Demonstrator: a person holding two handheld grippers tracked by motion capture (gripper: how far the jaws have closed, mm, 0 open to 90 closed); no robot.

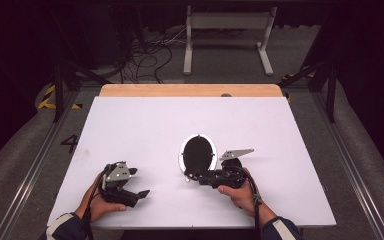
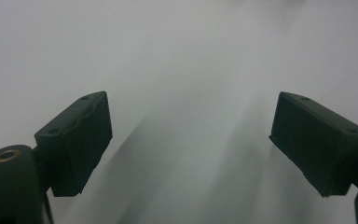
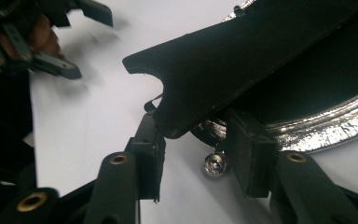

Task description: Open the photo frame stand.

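Two grippers low in frame: left gripper (image 1: 141, 193) at lower left, jaws spread wide, holding nothing; right gripper (image 3: 193, 156) just right of centre, jaws part-open astride the flat black handle (image 3: 233, 60) of the silver-rimmed round black mirror (image 1: 198, 153), centre, on the white table (image 1: 130, 130).

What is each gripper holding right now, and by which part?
Left gripper: open, holds nothing. Right gripper: its fingers straddle the black flap at the silver-rimmed oval's edge, a gap beside one, so apparently no hold.

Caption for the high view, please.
Right gripper at the near rim of a black, silver-edged oval piece; left gripper open.
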